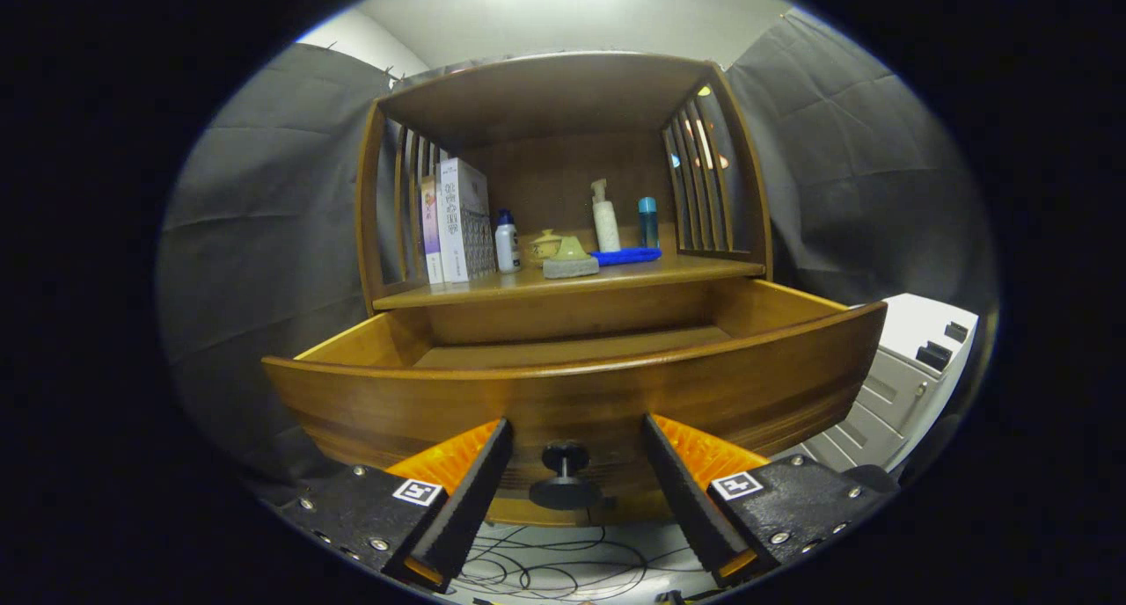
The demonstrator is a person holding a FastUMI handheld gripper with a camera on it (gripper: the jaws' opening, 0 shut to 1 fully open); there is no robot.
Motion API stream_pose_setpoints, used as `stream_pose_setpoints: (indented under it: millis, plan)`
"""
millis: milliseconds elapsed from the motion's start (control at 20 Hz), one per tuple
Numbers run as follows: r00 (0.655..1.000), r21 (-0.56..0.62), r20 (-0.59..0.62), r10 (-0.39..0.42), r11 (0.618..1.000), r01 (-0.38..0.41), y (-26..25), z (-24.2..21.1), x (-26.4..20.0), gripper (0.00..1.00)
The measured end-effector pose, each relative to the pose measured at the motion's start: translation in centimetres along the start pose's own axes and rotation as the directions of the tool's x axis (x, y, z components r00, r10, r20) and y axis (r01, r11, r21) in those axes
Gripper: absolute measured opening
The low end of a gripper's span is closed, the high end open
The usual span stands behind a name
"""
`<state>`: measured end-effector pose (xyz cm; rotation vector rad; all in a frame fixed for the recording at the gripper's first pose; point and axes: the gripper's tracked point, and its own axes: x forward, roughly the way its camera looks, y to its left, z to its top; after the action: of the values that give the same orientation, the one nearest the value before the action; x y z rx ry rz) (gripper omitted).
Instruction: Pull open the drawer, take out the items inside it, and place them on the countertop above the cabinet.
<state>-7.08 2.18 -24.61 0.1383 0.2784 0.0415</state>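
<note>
A wooden drawer (572, 394) stands pulled out from the cabinet, and the part of its floor that I see is bare. Its black knob (566, 475) sits between my two fingers without touching either. My gripper (576, 431) is open, its orange-and-black fingers (479, 473) flanking the knob just in front of the drawer face. On the countertop (616, 280) above sit a sponge (570, 260), a blue flat item (626, 256), a small yellow-green jar (545, 246), a white bottle with a blue cap (507, 243), a pump bottle (605, 218), a teal bottle (648, 222) and two boxes (462, 220).
The cabinet has slatted sides (704, 183) and a wooden top. A white unit with black handles (915, 368) stands to the right of the drawer. Cables (563, 565) lie on the floor below the drawer front.
</note>
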Motion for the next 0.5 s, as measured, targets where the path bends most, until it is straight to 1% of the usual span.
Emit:
stream_pose_setpoints:
  millis: [150,300,350,500]
  plan:
    - [1.0,-0.014,-0.007,-0.004,1.0,0.004,-0.5,1.0,1.8,0.95]
    - [0.999,-0.004,0.037,-0.009,1.0,0.01,-0.6,2.2,3.8,0.95]
    - [1.0,-0.014,-0.001,-0.007,1.0,0.007,-0.7,1.5,4.4,0.95]
    - [1.0,-0.049,0.02,-0.015,0.999,0.016,-1.0,2.0,6.5,0.95]
